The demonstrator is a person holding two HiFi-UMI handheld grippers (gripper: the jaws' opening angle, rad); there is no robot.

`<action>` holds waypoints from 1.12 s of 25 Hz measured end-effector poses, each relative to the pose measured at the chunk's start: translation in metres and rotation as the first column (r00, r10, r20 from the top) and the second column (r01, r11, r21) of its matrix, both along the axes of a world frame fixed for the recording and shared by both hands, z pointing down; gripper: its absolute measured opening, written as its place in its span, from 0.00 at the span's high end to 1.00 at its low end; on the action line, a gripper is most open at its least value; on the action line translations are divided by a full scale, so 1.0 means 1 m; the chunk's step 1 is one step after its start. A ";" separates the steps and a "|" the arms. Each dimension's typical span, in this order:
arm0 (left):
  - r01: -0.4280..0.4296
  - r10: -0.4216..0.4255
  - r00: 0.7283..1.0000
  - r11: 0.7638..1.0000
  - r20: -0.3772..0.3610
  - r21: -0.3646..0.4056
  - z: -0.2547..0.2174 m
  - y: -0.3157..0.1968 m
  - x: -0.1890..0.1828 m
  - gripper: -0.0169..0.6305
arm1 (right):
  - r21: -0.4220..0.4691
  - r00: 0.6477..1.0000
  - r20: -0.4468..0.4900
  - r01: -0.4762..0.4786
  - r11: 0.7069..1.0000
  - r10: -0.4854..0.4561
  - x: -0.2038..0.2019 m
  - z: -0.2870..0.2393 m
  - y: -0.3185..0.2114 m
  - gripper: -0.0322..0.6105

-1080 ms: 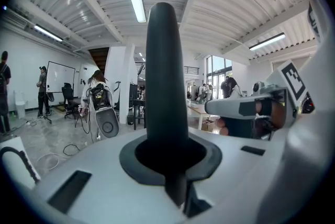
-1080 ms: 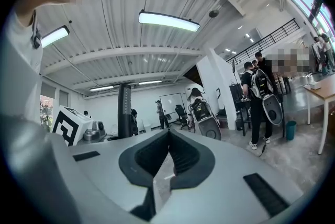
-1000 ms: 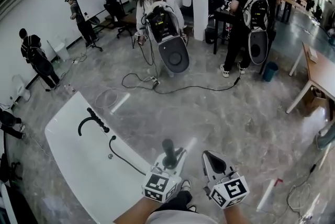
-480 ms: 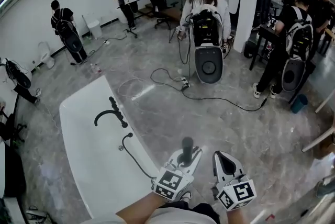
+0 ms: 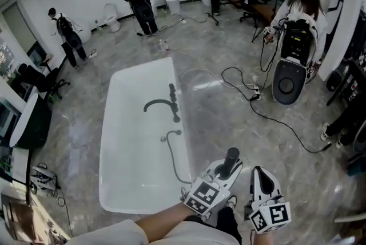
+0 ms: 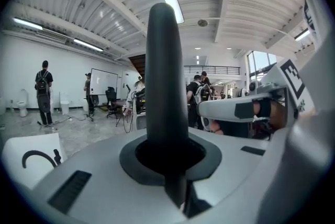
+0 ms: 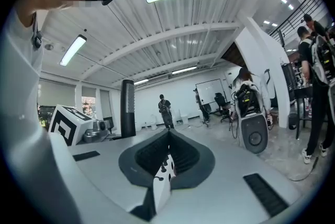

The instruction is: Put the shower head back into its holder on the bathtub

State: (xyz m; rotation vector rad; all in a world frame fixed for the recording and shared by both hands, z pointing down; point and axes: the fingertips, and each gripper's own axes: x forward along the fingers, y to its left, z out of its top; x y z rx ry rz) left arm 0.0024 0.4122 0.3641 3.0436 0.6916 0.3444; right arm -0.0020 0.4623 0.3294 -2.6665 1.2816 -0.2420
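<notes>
Hose [image 5: 171, 159] ran from the bathtub [image 5: 106, 141] rim and vanished behind the left gripper [image 5: 227, 172], which clenched the dark shower head [image 5: 231, 158] upright, its spray face hidden. The right gripper [image 5: 260, 176] beside it was closed on nothing.
</notes>
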 end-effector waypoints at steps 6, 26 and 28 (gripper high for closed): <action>0.167 -0.167 0.986 0.986 -0.009 0.006 -0.019 -0.028 0.038 0.91 | 0.001 0.987 0.002 0.163 0.987 -0.163 0.049 -0.016 -0.026 0.93; 0.573 -0.573 0.819 0.818 -0.011 0.049 -0.049 -0.123 0.069 0.91 | 0.052 0.842 0.014 0.537 0.842 -0.539 0.108 -0.036 -0.108 0.93; 0.592 -0.592 0.806 0.805 -0.017 0.046 -0.050 -0.137 0.069 0.91 | 0.051 0.832 0.012 0.554 0.831 -0.555 0.111 -0.035 -0.122 0.93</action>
